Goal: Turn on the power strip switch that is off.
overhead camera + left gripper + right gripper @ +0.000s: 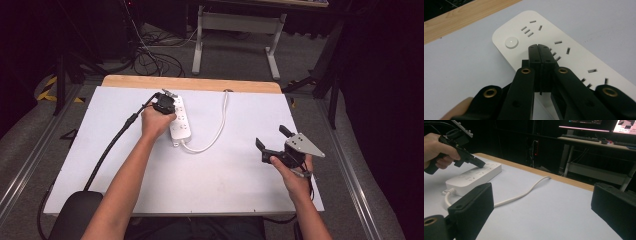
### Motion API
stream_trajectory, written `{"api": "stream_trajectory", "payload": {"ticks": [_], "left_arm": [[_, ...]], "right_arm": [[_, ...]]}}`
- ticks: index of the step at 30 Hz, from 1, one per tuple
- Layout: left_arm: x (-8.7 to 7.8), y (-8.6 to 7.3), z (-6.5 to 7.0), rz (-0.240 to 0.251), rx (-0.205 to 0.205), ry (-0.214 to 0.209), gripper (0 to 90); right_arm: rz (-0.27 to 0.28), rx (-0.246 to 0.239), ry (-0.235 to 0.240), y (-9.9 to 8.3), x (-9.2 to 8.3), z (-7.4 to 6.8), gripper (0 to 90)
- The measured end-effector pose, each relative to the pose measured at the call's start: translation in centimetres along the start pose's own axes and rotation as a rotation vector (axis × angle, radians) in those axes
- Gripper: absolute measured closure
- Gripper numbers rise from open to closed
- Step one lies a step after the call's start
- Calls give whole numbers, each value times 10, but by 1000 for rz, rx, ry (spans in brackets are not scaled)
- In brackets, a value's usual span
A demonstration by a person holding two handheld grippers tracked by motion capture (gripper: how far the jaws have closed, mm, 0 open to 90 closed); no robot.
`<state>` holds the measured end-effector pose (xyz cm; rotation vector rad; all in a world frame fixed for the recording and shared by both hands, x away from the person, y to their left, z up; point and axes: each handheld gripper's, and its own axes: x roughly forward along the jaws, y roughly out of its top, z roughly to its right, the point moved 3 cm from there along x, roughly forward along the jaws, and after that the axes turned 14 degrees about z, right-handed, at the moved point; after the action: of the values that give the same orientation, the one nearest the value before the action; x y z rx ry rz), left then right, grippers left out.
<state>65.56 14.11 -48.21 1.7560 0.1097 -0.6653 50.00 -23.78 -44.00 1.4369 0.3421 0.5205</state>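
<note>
The desk [150, 175] has a white top with a strip of bare wood along its far edge, and it carries the things in play. On its far left part lies a white power strip [181, 120], flat, sockets up, its long side running away from the person. The strip is the nearest thing to a container here: its socket slots [558, 42] are all unoccupied, with a round white button [511, 42] near one end. A white cable [215, 131] leaves the strip's near end, loops across the desk and runs to the far edge.

The left hand-held gripper [539, 47] is clenched, its two jaws pressed together with nothing between them, tips over the strip's top face just beside the button; whether they touch it I cannot tell. The right hand-held gripper [272, 137] is released, jaws spread wide, held above the right part of the desk, well apart from the strip.
</note>
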Motion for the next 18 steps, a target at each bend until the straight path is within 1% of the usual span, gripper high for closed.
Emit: {"api": "stream_trajectory", "payload": {"ticks": [2,5,8,11,12,14,18], "left_arm": [[0,0,-1,-4,-16,-9,900],[0,1,-1,-6,-16,-10,900],[0,2,-2,-12,-20,-8,900],[1,4,-3,-26,-10,-21,900],[1,4,-3,-24,-10,-24,900],[0,3,-4,-18,-21,-29,900],[0,5,-4,-22,-34,-28,900]], "right_arm": [[-1,2,1,0,1,-1,50],[-7,-6,2,-1,2,-1,50],[-8,-3,2,-2,2,0,49],[-10,-5,1,-2,3,0,49],[-10,-5,1,-2,3,0,49],[-8,-3,2,-2,3,0,49],[-4,2,-3,-2,3,1,49]]}}
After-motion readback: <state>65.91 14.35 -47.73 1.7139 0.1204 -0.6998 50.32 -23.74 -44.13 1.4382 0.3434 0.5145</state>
